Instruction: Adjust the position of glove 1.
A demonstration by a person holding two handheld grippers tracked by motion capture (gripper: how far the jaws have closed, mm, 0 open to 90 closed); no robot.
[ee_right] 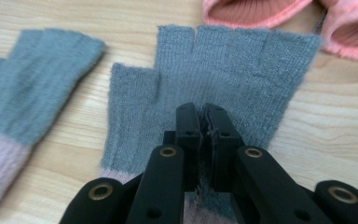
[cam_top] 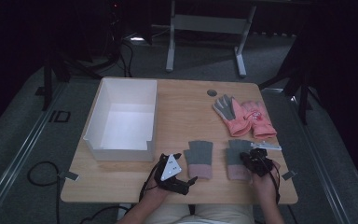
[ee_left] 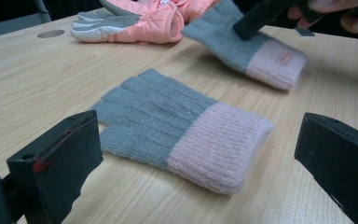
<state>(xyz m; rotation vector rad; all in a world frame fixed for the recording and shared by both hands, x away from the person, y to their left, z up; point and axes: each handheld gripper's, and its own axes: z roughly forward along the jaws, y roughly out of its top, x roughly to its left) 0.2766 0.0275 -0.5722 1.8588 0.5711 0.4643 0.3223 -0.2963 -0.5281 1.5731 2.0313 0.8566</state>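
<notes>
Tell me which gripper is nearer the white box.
Left. The left gripper lies near the table's front edge, just right of the white box and its front corner. The right gripper is farther right, shut on the right-hand grey-and-pink knit glove.

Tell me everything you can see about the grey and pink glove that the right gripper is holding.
The knitted glove is fingerless, with a soft, woolly grey body, short open finger stubs and a pale pink ribbed cuff bearing a small pink label. It lies flat on the wooden table, cuff toward the person, just below the salmon-pink gloves. The right gripper is shut on a pinch of its fabric near the middle. Its matching glove lies beside it, apart.
</notes>
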